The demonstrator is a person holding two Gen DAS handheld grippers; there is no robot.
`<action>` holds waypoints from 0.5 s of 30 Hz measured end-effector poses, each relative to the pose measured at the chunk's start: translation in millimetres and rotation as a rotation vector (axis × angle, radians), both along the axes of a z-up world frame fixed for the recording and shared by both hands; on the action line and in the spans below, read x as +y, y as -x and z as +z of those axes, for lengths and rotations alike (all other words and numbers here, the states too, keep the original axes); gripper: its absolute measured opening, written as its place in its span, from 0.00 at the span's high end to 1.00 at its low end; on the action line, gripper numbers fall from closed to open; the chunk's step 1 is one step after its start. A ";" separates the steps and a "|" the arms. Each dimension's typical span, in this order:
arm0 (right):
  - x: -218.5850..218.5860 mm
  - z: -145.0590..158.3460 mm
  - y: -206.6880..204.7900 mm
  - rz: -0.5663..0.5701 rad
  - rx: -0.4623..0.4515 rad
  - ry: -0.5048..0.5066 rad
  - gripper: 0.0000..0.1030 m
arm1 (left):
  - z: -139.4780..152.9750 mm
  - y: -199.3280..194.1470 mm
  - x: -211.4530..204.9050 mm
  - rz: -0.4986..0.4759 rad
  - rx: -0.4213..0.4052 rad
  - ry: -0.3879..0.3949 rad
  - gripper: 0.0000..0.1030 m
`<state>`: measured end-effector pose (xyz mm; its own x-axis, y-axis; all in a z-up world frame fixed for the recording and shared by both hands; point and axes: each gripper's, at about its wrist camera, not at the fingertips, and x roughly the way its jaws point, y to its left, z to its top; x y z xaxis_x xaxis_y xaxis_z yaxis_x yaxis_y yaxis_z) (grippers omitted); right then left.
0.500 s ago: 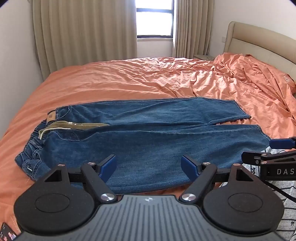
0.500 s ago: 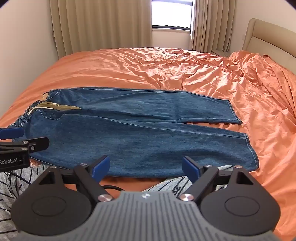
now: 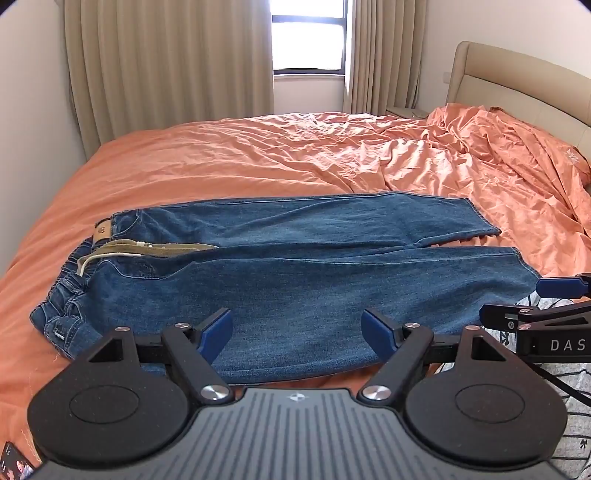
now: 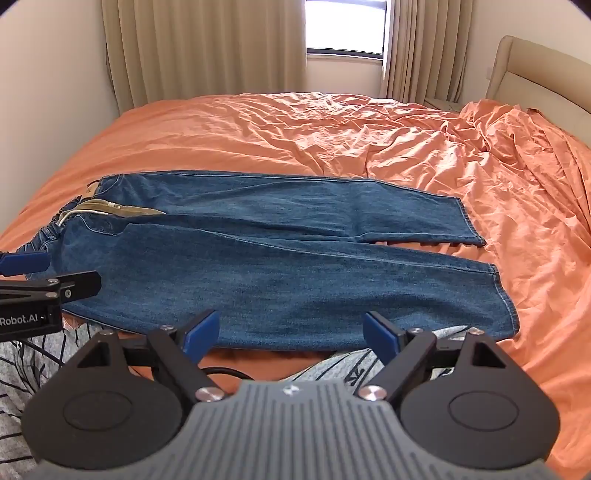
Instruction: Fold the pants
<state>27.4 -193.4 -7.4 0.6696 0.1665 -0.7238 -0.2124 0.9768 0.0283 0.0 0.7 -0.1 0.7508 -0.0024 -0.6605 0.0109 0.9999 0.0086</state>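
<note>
Beige pleated curtains (image 3: pixel 166 74) and a bright window (image 3: pixel 308 35) close off the far wall of the bedroom, and a wide bed under a wrinkled orange cotton sheet (image 3: pixel 258 162) fills the space before you. At the left edge of that sheet lies the waist of the blue denim pants (image 3: pixel 295 280), its elastic band bunched, a tan lining and a white drawstring (image 3: pixel 88 258) showing where the top gapes. From there both legs run flat toward the right, side by side, the far leg ending in a straight hem and the near leg reaching a little further along the near edge of the bed.

Your left gripper (image 3: pixel 297 330) hangs just above the near leg, around mid-thigh, with its blue-padded fingers (image 3: pixel 216 332) spread wide and nothing between them. Further right, your right gripper (image 4: pixel 291 334) hovers over the near edge of the same leg toward the hem, its blue pads (image 4: pixel 380 336) equally wide apart and empty; the left wrist view catches it (image 3: pixel 554 295) from the side, beside the hem. Beneath it you can see grey patterned fabric (image 4: pixel 332 369) and a black cable (image 4: pixel 225 371) at the bed's edge.

At the far right, a crumpled orange duvet (image 3: pixel 517 166) is heaped against the padded beige headboard (image 3: pixel 517 81), well apart from the pants.
</note>
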 end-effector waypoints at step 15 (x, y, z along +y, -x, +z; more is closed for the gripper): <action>-0.5 1.6 1.4 0.004 0.007 -0.006 0.21 | -1.0 6.2 1.9 0.002 -0.004 -0.005 0.10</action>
<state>26.0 -193.8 -5.8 0.6638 0.1734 -0.7276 -0.2160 0.9757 0.0355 -6.3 2.6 -1.1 0.7535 0.0024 -0.6574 0.0092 0.9999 0.0142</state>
